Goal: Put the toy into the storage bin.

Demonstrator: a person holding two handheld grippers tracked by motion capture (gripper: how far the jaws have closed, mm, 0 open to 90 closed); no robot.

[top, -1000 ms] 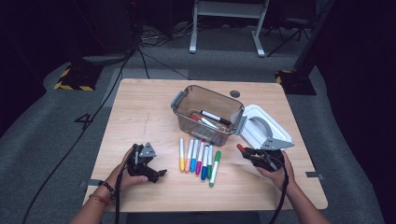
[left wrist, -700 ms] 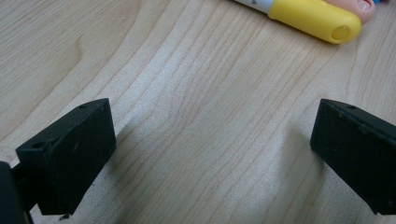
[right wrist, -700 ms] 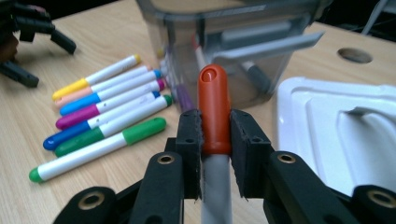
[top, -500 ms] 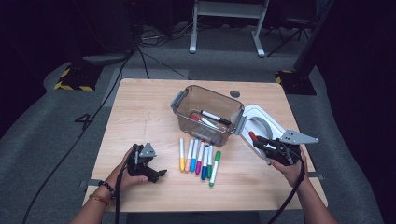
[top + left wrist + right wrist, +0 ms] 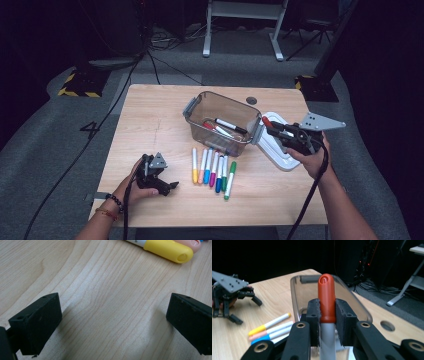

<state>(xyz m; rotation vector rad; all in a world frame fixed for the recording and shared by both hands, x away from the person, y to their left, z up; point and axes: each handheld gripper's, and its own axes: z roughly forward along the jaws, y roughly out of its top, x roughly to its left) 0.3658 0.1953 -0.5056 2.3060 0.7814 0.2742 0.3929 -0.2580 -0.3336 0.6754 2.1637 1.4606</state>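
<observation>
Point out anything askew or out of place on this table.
Nothing is spilled or damaged. The white lid lies off the bin, partly over the table's right edge. Six markers wait in a neat row, and the right gripper holds a red-capped marker.

Six markers lie in a row on the table (image 5: 150,125) — yellow (image 5: 194,166), peach (image 5: 202,165), blue (image 5: 208,165), purple (image 5: 214,169), a darker blue one (image 5: 220,173), green (image 5: 230,179). One clear plastic bin (image 5: 197,107) with at least two more markers inside, a black-capped one (image 5: 230,125) and a red-capped one (image 5: 214,128) — can't tell if there are others under them; one white lid (image 5: 280,152) beside it. One orange-red-capped marker (image 5: 326,298) clamped in the right gripper (image 5: 327,311), so nine markers counted at least, plus two grippers total with the left gripper (image 5: 167,185), and one round hole (image 5: 251,100) in the tabletop.
</observation>
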